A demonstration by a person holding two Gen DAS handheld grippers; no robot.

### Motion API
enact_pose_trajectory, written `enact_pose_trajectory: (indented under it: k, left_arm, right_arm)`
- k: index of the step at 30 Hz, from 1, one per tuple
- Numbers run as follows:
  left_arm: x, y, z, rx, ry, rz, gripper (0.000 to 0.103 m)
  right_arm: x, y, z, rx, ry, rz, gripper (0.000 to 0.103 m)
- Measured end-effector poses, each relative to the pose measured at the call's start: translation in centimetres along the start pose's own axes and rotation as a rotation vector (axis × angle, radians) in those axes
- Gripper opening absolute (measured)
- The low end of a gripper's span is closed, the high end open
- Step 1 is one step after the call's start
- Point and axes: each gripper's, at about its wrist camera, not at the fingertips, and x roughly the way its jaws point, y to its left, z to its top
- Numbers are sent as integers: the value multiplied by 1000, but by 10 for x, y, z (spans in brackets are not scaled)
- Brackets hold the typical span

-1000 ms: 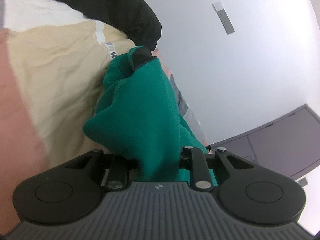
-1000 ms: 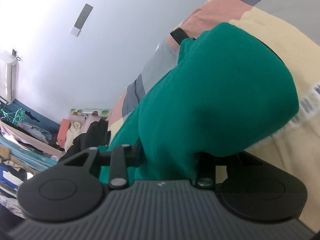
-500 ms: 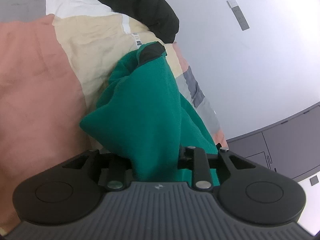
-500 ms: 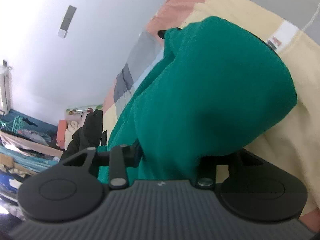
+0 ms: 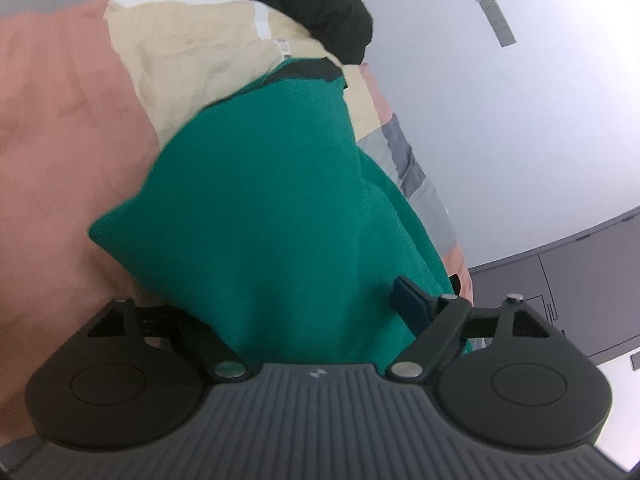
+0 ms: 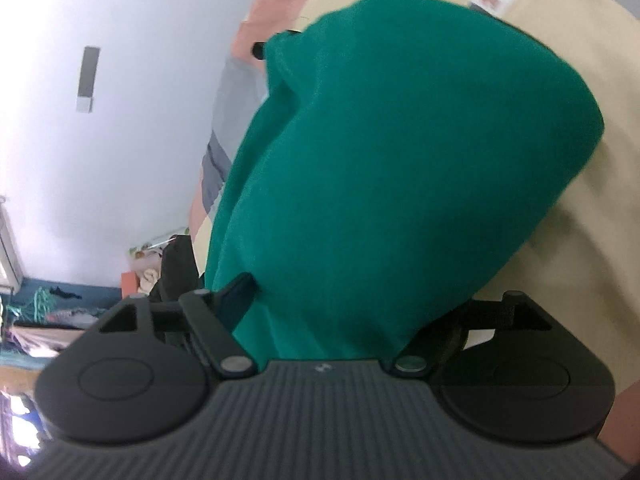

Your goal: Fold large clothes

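The green garment (image 5: pixel 272 208) hides one left gripper finger (toward 8 o'clock); the bedspread (image 5: pixel 60 120) blurs.

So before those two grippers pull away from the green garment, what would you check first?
1. Left gripper letting go: ok, jaws opening, green garment still lies between them.
2. Right gripper letting go: ok, jaws opening, cloth still between them.
3. Cloth free of the fingers: cannot tell, it drapes over them.
4. Garment resting on the bedspread: ok.
5. Fold neat and flat: not ok, it looks bunched.
6. Black clothing clear of the garment: cannot tell.
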Motion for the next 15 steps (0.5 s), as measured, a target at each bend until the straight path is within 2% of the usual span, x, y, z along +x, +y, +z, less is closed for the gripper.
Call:
enact_pose_trajectory:
  k: [2, 7, 13, 15]
  left_arm:
    - [7, 3, 0, -27, 12, 28, 87]
    - [15, 16, 3, -106, 39, 4, 91]
    - [29, 29, 3, -239, 72, -71, 93]
    - [30, 35, 6, -291, 58, -101, 92]
  right_arm:
    - [3, -1, -2, 9, 8, -8, 83]
    - [10, -11, -5, 77, 26, -24, 88]
    - [16, -10, -8, 75, 47, -1, 95]
    - [22, -7, -9, 46, 54, 6, 96]
